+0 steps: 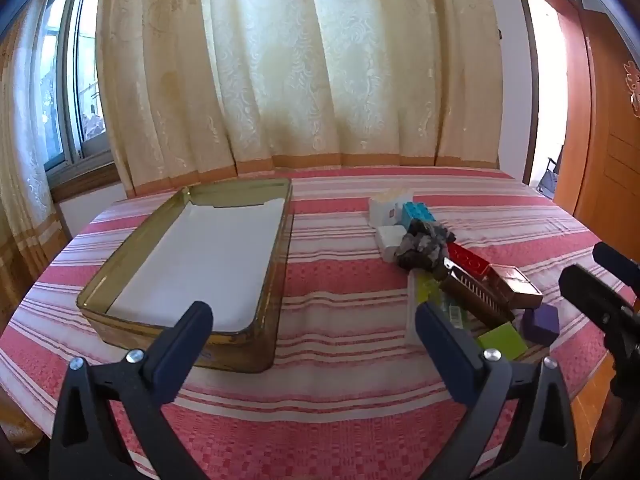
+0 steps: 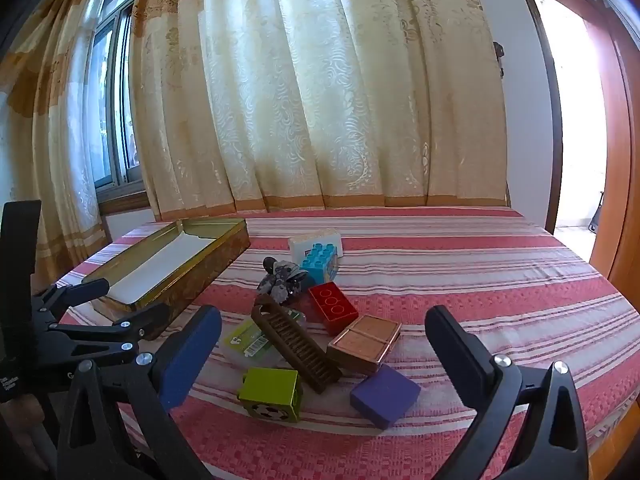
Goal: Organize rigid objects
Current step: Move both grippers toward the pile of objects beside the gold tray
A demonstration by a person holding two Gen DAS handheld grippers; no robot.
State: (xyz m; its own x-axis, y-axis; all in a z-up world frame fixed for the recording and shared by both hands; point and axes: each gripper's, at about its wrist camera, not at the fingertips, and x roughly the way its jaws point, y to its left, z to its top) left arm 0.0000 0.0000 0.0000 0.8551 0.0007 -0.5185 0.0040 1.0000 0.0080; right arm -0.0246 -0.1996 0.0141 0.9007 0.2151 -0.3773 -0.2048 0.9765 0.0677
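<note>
On striped cloth point(image 2: 460, 264): brown comb point(image 2: 296, 346) long axis diagonal; both hand-held grippers point(image 1: 314, 322) point(image 2: 322, 334) apart, empty.

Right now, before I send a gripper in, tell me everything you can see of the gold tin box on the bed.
The gold tin box is a shallow, rectangular, lidless metal tray with rounded corners and worn, patterned gold walls. A white sheet lines its floor; nothing else is visible inside. It lies flat on the striped red bedspread, left of the pile of blocks, apart from them. Neither gripper touches it.
</note>
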